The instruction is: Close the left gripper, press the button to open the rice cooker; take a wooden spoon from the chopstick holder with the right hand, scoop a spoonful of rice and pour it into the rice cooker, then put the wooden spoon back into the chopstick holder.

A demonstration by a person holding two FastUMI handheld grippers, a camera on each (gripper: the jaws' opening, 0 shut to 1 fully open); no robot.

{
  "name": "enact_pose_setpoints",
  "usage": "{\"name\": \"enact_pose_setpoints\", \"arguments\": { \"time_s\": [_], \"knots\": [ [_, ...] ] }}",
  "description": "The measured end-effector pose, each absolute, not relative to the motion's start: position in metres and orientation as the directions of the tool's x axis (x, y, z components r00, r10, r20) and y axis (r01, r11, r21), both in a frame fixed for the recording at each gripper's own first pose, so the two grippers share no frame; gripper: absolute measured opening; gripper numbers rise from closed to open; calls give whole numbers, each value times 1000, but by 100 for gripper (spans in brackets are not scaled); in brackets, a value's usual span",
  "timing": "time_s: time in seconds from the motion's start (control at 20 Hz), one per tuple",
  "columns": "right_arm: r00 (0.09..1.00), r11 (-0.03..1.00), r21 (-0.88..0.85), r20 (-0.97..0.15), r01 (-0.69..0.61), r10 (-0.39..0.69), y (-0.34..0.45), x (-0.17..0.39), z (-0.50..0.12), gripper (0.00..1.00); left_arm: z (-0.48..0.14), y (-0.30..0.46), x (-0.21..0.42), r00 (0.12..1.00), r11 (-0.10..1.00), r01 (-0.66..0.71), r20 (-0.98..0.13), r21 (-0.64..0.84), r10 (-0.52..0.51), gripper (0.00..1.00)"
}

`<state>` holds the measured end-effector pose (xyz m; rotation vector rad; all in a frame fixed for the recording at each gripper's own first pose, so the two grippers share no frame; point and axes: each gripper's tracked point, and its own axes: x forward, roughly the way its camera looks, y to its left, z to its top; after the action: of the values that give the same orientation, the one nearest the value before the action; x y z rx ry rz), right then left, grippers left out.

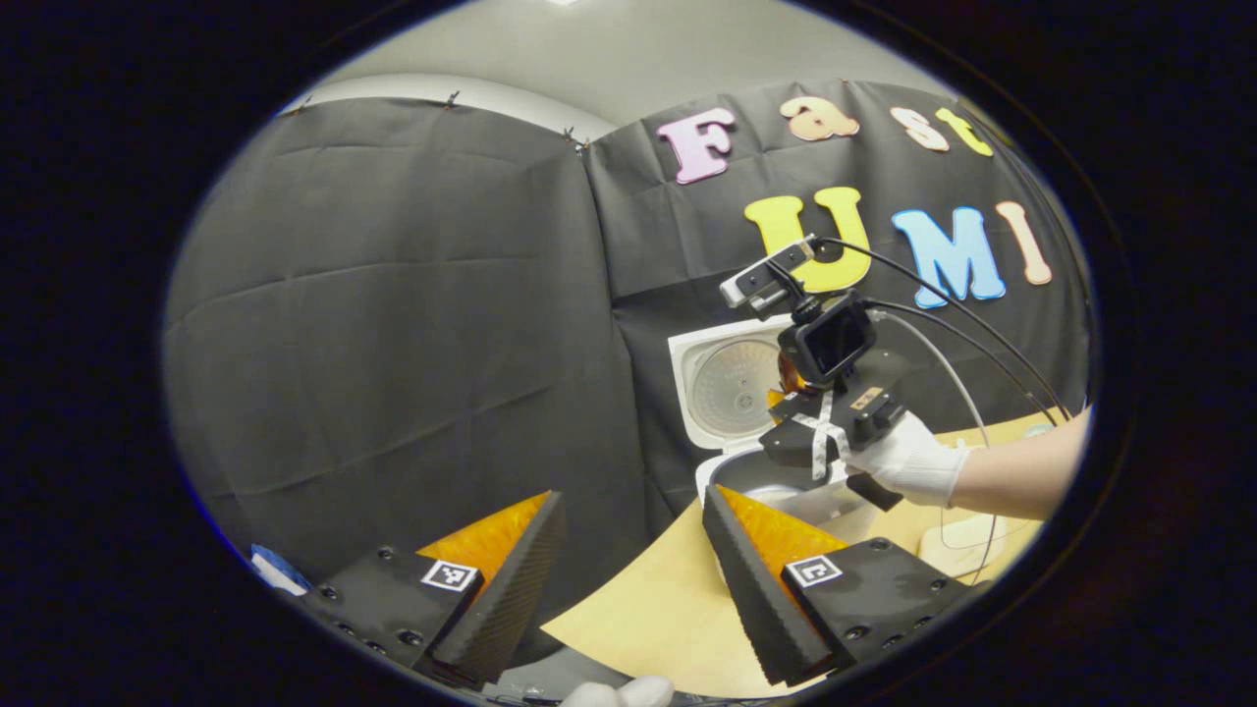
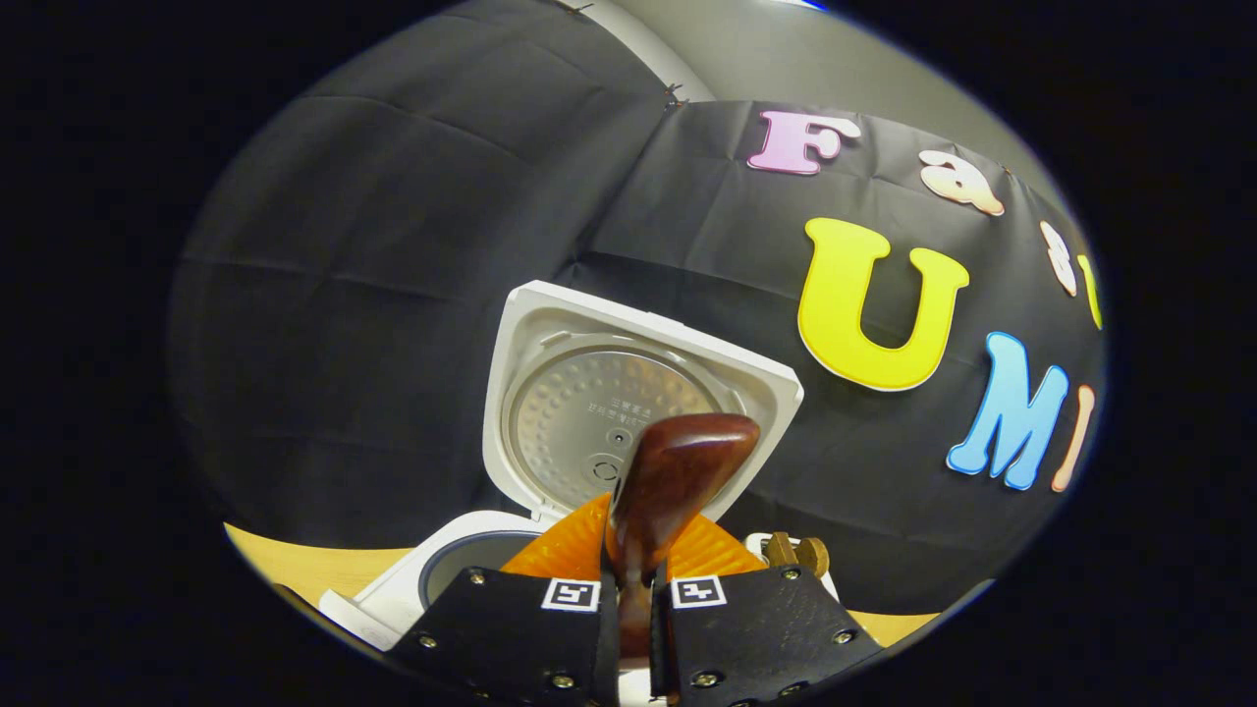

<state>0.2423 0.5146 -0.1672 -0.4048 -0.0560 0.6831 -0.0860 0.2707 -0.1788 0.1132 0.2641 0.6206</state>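
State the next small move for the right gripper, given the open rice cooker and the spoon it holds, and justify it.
Probably tilt the spoon over the pot. The right gripper is shut on the wooden spoon, raised in front of the rice cooker's open lid. The left gripper view places it just above the pot's rim. Whether the bowl holds rice cannot be seen; if empty, go and scoop first.
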Motion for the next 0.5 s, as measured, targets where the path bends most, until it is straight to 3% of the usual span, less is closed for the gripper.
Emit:
{"name": "enact_pose_setpoints", "arguments": {
  "time_s": [0.25,0.5],
  "knots": [
    [747,745,-88,-181,-661,640,509,241,-167,12,-178,268,-80,784,814,-558,-218,160,581,100],
    [724,739,370,-210,-563,657,473,253,-142,12,-170,260,-73,802,826,-543,-199,151,563,100]
  ]
}}
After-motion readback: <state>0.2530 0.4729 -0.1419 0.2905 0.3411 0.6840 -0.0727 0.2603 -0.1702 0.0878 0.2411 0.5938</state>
